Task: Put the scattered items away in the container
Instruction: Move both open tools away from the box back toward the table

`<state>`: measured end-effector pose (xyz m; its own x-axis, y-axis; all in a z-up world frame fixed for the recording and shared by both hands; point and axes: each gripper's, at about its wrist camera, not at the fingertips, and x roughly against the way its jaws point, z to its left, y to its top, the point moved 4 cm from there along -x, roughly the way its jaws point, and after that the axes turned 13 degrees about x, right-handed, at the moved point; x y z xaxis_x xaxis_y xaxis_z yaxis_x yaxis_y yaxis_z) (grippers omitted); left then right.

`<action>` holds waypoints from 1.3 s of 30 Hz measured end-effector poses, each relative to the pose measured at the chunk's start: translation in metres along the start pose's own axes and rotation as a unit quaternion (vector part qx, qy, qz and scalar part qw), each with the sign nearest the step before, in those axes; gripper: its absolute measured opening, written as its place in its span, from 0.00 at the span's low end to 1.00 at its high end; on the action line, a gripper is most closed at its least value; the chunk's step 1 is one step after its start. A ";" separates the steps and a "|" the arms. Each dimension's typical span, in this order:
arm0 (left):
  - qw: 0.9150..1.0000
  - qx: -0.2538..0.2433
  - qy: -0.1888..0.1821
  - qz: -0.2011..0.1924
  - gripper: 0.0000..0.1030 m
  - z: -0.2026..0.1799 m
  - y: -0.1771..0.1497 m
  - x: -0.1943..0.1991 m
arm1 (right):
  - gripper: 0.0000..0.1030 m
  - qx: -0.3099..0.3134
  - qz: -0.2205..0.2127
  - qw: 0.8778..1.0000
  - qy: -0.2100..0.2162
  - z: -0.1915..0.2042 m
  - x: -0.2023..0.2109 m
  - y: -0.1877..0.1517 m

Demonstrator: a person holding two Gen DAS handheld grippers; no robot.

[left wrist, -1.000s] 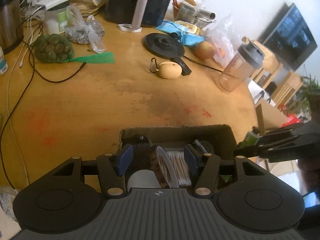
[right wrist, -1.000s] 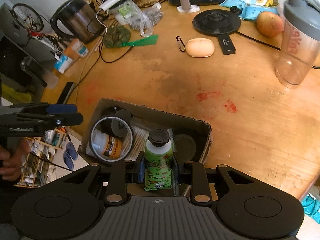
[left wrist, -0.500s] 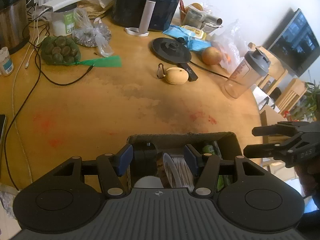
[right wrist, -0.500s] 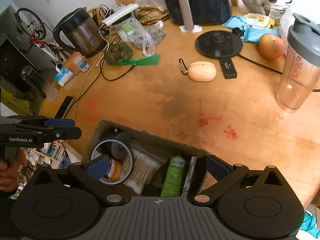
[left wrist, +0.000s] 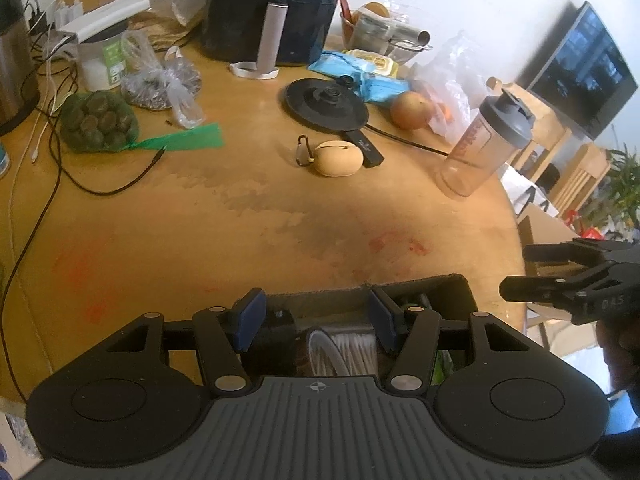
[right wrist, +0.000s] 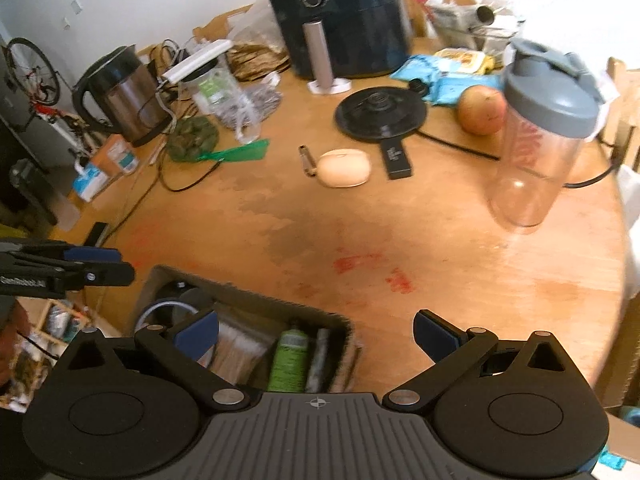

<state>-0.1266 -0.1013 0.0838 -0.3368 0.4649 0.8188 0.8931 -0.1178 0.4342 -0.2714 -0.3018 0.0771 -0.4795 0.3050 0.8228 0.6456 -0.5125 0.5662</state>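
A brown cardboard box (right wrist: 256, 297) sits at the near edge of the round wooden table (right wrist: 440, 248). It holds a green bottle (right wrist: 289, 360) lying down, a pack of cotton swabs (right wrist: 236, 350), a tape roll (right wrist: 160, 312) and dark items. The box also shows in the left wrist view (left wrist: 440, 283). My right gripper (right wrist: 316, 332) is open and empty above the box's right end. My left gripper (left wrist: 316, 316) is open and empty above the box; it also shows in the right wrist view (right wrist: 80, 268).
On the table are a beige earbud case with carabiner (right wrist: 344, 168), a kettle base (right wrist: 380, 114) with cable, an apple (right wrist: 482, 109), a shaker bottle (right wrist: 540, 148), a black air fryer (right wrist: 340, 16), a kettle (right wrist: 120, 96), a green net bag (left wrist: 96, 124) and cables.
My right gripper let go of the green bottle, which now lies in the box, opened wide and pulled back up. My left gripper also pulled back from the box.
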 end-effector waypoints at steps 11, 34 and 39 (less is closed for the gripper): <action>1.000 -0.022 0.002 0.002 0.54 -0.009 0.011 -0.007 | 1.00 0.018 -0.052 0.996 -0.077 -0.013 0.007 -0.007; 1.000 -0.018 0.003 0.004 0.54 0.013 0.026 -0.008 | 1.00 0.013 -0.028 0.996 -0.081 -0.023 -0.012 0.011; 1.000 -0.012 0.005 0.002 0.54 0.022 0.029 -0.006 | 1.00 0.013 -0.029 0.997 -0.071 -0.025 -0.020 0.020</action>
<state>-0.0920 -0.0881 0.0833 -0.3374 0.4549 0.8242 0.8866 -0.1407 0.4406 -0.2634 -0.3381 0.0706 -0.4291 0.4448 0.7861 0.6354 -0.4699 0.6128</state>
